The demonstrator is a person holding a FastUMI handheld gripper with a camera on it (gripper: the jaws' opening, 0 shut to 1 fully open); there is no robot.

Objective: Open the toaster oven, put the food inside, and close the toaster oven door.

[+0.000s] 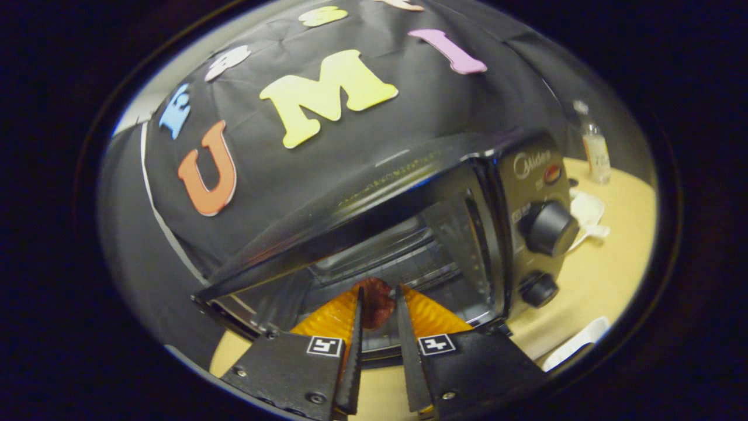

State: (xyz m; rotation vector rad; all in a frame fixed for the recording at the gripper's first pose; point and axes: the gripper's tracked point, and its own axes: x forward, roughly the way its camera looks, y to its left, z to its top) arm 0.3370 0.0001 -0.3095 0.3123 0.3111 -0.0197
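The black toaster oven (409,175) stands just ahead with its door dropped open, and the wire rack shows in its cavity (403,257). My gripper (380,289) is at the oven's mouth, fingers close together. A reddish-brown piece of food (377,307) sits between the fingertips, and both fingers press on it. An orange fluted dish (435,313) spreads out to either side of the fingers beneath the food. Whether the dish rests on the oven floor or hangs free is hidden by the fingers.
Two black knobs (549,228) (540,289) sit on the oven's right-hand panel. On the tan table (613,257) to the right lie a white dish (587,213), a clear bottle (595,146) and another white piece (575,345).
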